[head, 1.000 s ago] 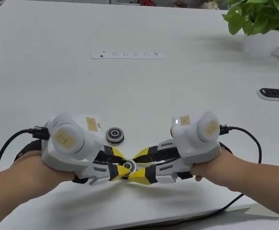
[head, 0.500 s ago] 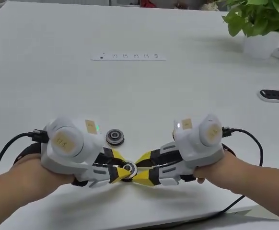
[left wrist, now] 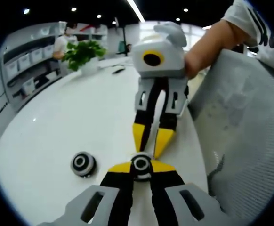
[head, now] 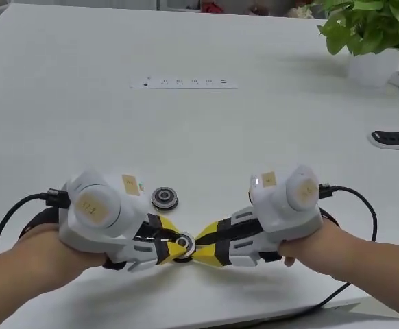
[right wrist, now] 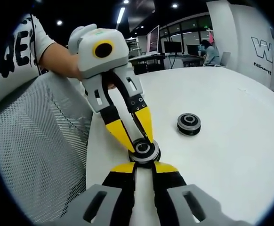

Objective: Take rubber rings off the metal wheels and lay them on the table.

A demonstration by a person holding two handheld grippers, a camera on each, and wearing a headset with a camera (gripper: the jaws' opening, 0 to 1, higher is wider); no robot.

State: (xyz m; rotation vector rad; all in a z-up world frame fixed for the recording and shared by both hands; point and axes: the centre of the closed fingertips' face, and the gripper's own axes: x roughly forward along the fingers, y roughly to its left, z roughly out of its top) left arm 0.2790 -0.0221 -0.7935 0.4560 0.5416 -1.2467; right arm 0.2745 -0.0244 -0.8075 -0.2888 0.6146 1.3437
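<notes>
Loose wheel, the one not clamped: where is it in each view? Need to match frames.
Head view: loose wheel sits lower centre-left, just up and left of the held wheel.
Left gripper view: loose wheel is lower left, level with and left of the held wheel.
Right gripper view: loose wheel is right of centre, up and right of the held wheel.
Shared landmark: the held wheel, where the yellow jaw tips meet.

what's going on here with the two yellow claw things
A person holds a hand-held gripper in each hand at the near edge of the white table. The left hand-held gripper and the right hand-held gripper meet tip to tip, both closed on one metal wheel between them. Its black rubber ring looks not yet off. A second wheel lies on the table just behind, untouched.
</notes>
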